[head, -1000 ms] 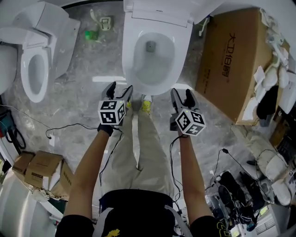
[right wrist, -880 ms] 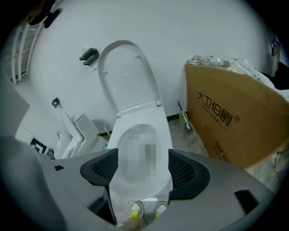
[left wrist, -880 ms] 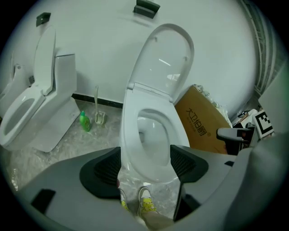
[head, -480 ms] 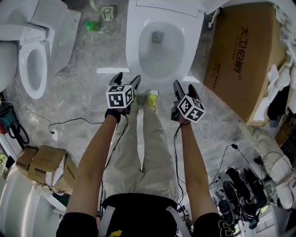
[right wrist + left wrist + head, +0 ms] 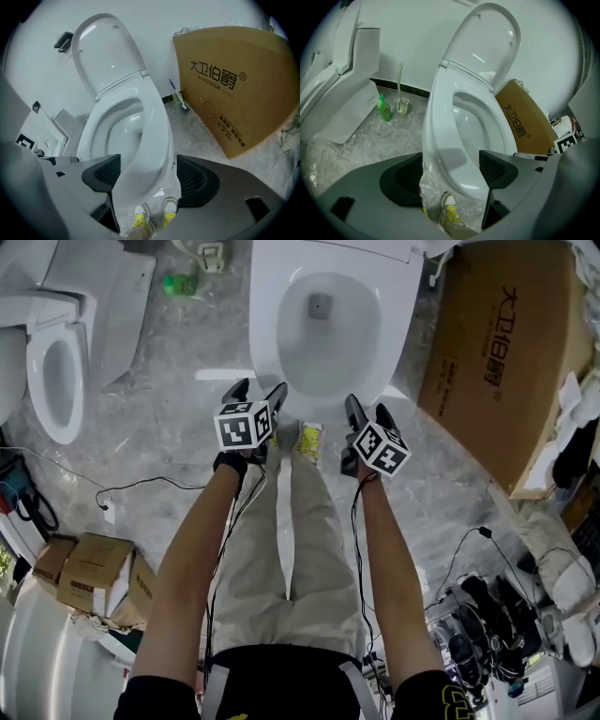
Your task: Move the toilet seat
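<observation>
Both sets of fingers stand wide with nothing pressed between them, and both have just been opening. In the left gripper (image 5: 260, 388) view, the front-left curve of the seat (image 5: 440, 136) shows in the gap between the fingers (image 5: 407, 176). It lies a little beyond the tips and touches neither pad. The right gripper (image 5: 367, 406) mirrors this. The seat's front-right curve sits in its gap, nearer its left finger, and the pads are clear as far as I can tell. I read the seat as lying flat on the bowl, with the lid (image 5: 490, 44) raised far beyond the fingertips. The person's shoes (image 5: 310, 439) show below the fingers, and a box (image 5: 234, 79) stands well off to the right of the right pair.

I judge the seat to be a stiff, glossy plastic ring. It should not be heavy and will not give, but it is likely slippery under the pads, and it should swing on a hinge at the far end. I would take it at the front rim, one finger of each pair under the lip and one on top. I would lift evenly on both sides so the hinge is not twisted. If the grip slips, the seat would slam down onto the bowl.
</observation>
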`<state>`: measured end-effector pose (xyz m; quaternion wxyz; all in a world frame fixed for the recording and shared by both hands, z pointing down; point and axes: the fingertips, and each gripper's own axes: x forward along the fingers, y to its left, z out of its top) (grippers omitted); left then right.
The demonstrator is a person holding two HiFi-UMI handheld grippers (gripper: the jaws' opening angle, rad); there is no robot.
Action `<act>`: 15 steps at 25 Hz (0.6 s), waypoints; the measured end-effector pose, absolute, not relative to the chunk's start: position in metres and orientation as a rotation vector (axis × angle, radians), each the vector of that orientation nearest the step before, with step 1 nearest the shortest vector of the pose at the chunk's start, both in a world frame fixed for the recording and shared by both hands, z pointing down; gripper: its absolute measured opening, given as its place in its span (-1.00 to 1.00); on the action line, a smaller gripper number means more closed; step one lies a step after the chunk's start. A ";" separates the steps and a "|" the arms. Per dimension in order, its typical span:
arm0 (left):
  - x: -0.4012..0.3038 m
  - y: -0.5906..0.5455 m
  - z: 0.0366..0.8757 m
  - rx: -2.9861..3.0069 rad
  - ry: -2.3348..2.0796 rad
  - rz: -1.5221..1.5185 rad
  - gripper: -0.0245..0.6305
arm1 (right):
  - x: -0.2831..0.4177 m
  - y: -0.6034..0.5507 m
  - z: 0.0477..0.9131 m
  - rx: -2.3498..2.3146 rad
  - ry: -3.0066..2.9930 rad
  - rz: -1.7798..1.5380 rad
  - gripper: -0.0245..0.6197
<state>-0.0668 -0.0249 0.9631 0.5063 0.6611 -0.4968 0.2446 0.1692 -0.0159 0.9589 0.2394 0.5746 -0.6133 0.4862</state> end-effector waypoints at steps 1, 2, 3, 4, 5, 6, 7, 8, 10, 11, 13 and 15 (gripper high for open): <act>-0.065 -0.026 0.966 1.594 -1.196 0.590 0.22 | 0.170 -0.017 0.960 1.576 -1.678 1.333 0.23; -0.063 -0.026 0.968 1.591 -1.192 0.589 0.22 | 0.171 -0.017 0.962 1.576 -1.676 1.331 0.23; -0.062 -0.026 0.970 1.584 -1.188 0.584 0.22 | 0.171 -0.017 0.964 1.572 -1.671 1.326 0.23; -0.060 -0.026 0.973 1.572 -1.184 0.577 0.22 | 0.171 -0.016 0.967 1.566 -1.664 1.318 0.23; -0.059 -0.025 0.975 1.557 -1.181 0.569 0.22 | 0.172 -0.015 0.970 1.559 -1.657 1.315 0.23; -0.059 -0.024 0.977 1.543 -1.179 0.566 0.22 | 0.172 -0.014 0.973 1.555 -1.653 1.321 0.23; -0.058 -0.024 0.980 1.533 -1.178 0.570 0.22 | 0.172 -0.014 0.976 1.553 -1.652 1.337 0.24; -0.057 -0.023 0.982 1.527 -1.176 0.580 0.22 | 0.172 -0.013 0.978 1.551 -1.652 1.359 0.24; -0.054 -0.021 0.985 1.522 -1.167 0.600 0.22 | 0.173 -0.013 0.979 1.542 -1.650 1.389 0.25; -0.054 -0.020 0.985 1.523 -1.163 0.608 0.22 | 0.173 -0.014 0.979 1.533 -1.651 1.391 0.26; -0.054 -0.019 0.986 1.527 -1.156 0.624 0.22 | 0.173 -0.014 0.979 1.512 -1.655 1.383 0.27; -0.054 -0.018 0.987 1.527 -1.148 0.635 0.22 | 0.172 -0.014 0.980 1.498 -1.654 1.393 0.27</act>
